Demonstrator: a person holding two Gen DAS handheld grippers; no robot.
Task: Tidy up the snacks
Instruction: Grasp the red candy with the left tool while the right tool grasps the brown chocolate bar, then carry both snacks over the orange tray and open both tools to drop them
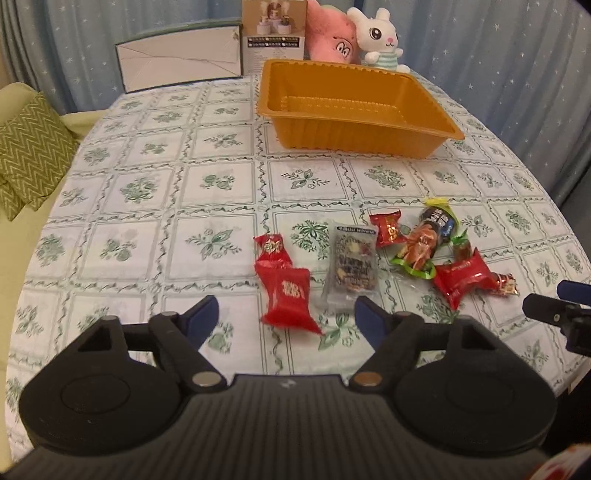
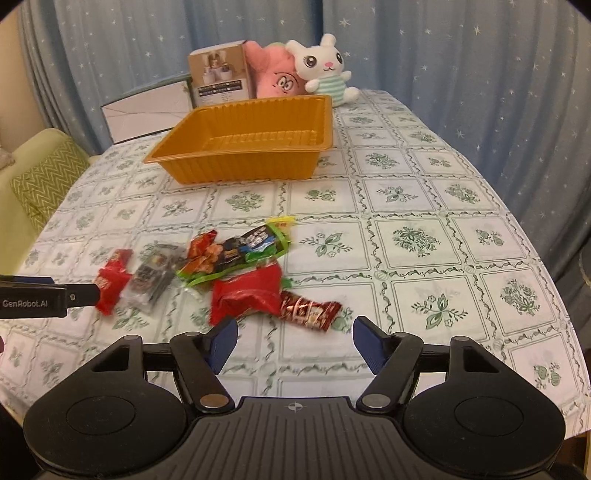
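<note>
1. Surface: a table (image 1: 147,192) under a white cloth printed with green floral squares carries all items.
2. Room: blue star-patterned curtains (image 2: 461,74) hang behind; a green zigzag cushion (image 1: 29,147) lies on seating at the left.
3. Far edge: a white box (image 1: 181,59), a printed carton (image 1: 273,33), a pink plush (image 1: 328,33) and a white rabbit plush (image 1: 380,37) stand together.
4. An orange tray (image 1: 436,122) sits before them, nothing inside.
5. Snacks (image 2: 240,258) lie in a loose cluster on the cloth, well apart from the tray.
6. Left gripper (image 1: 286,314): jaws apart, empty, above the nearest red packet (image 1: 288,299).
7. Right gripper (image 2: 293,332): jaws apart, empty, just short of a dark red wrapper (image 2: 310,310).
</note>
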